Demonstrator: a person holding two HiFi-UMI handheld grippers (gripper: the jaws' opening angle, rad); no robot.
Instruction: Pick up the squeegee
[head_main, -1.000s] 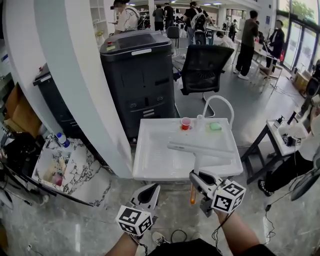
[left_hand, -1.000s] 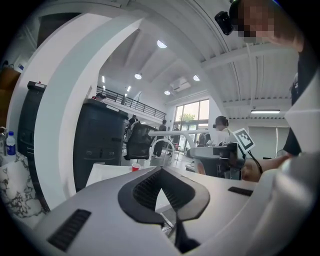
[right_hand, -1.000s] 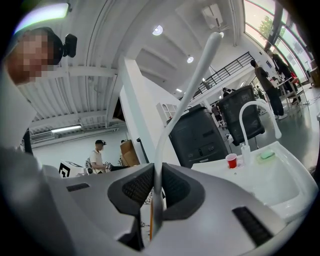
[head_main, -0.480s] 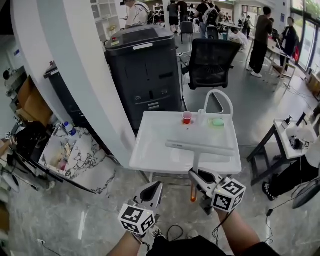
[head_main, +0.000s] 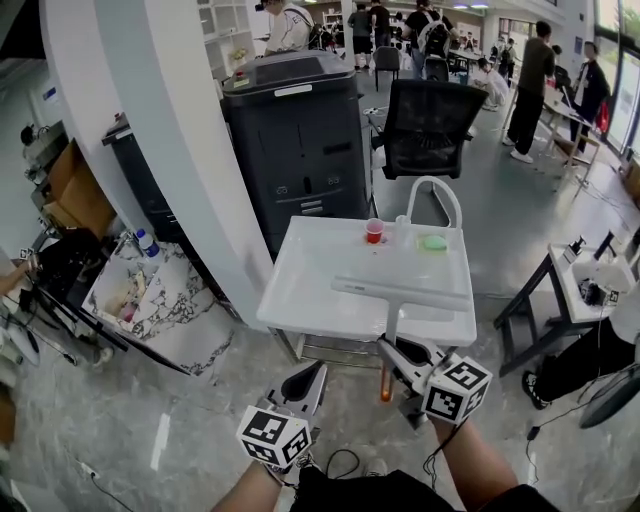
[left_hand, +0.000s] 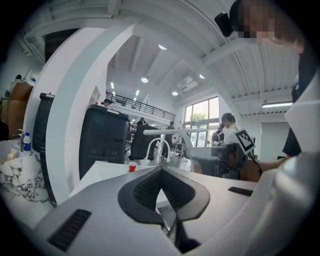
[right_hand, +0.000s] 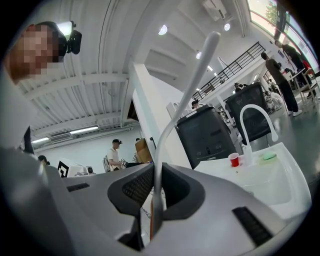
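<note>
The squeegee (head_main: 400, 293) has a long white blade, a white handle and an orange end. Its blade hangs level over the front part of the white sink basin (head_main: 300, 300). My right gripper (head_main: 391, 350) is shut on the handle, just in front of the basin's front rim. In the right gripper view the handle (right_hand: 185, 90) rises from between the pads of that gripper (right_hand: 154, 176). My left gripper (head_main: 311, 372) is lower left of the basin, shut with nothing in it. The left gripper view shows its pads (left_hand: 150, 187) meeting and the blade (left_hand: 175, 131) ahead.
On the basin's far rim stand a white faucet (head_main: 432, 190), a red cup (head_main: 374, 231) and a green sponge (head_main: 432, 242). A white column (head_main: 170, 150) and a black cabinet (head_main: 295, 130) are behind left, an office chair (head_main: 430, 125) behind, a small table (head_main: 580, 290) at right.
The basin and the room have slid a little up and left in the head view. Both grippers keep their places in the picture, and the right one still grips the squeegee.
</note>
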